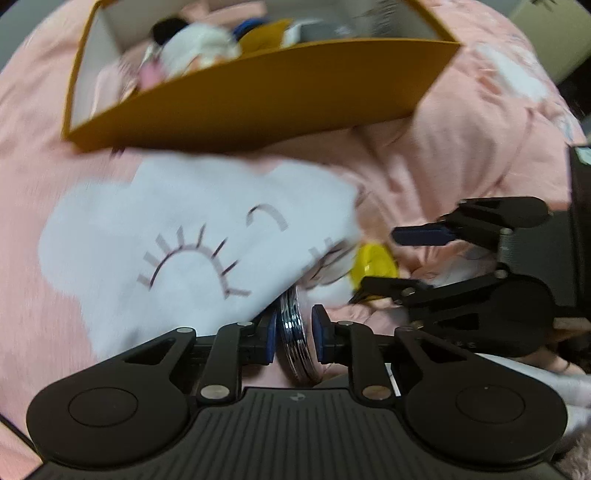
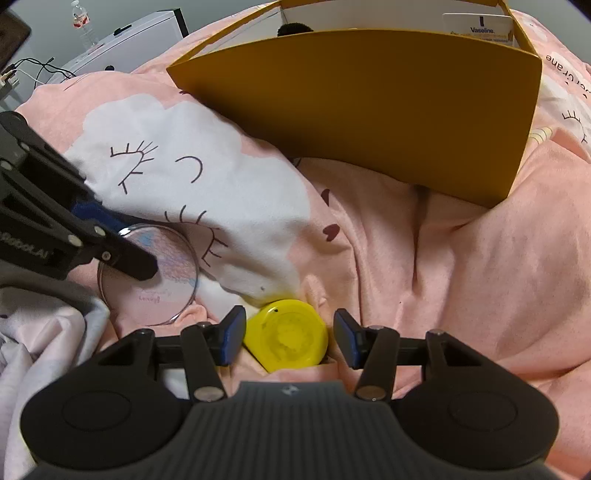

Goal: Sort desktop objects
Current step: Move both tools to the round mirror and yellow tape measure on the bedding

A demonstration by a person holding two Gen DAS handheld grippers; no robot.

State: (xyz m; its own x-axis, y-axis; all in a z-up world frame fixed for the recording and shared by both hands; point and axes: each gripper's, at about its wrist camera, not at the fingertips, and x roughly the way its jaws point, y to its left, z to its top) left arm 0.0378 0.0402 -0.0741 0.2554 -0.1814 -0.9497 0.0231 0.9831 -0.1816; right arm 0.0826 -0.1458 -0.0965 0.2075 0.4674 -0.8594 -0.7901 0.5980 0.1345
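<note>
— Starting nearest, on the left?
— Pinching a clear round dish [image 1: 293,347] with the left claw [image 1: 295,321], pads pressing on both faces, dish standing on edge on the bed's pink duvet [image 2: 424,277].
— And on the right?
— Straddling a yellow cap [image 2: 286,339] with the right claw [image 2: 290,328], jaws gaping, nothing gripped; cap lying flat in a duvet fold.
— Looking farther back?
— Sitting beyond a white cloud print [image 2: 207,155]: a mustard box [image 2: 369,110], holding a plush toy [image 1: 195,48] and a Vaseline tub [image 2: 476,27].
</note>
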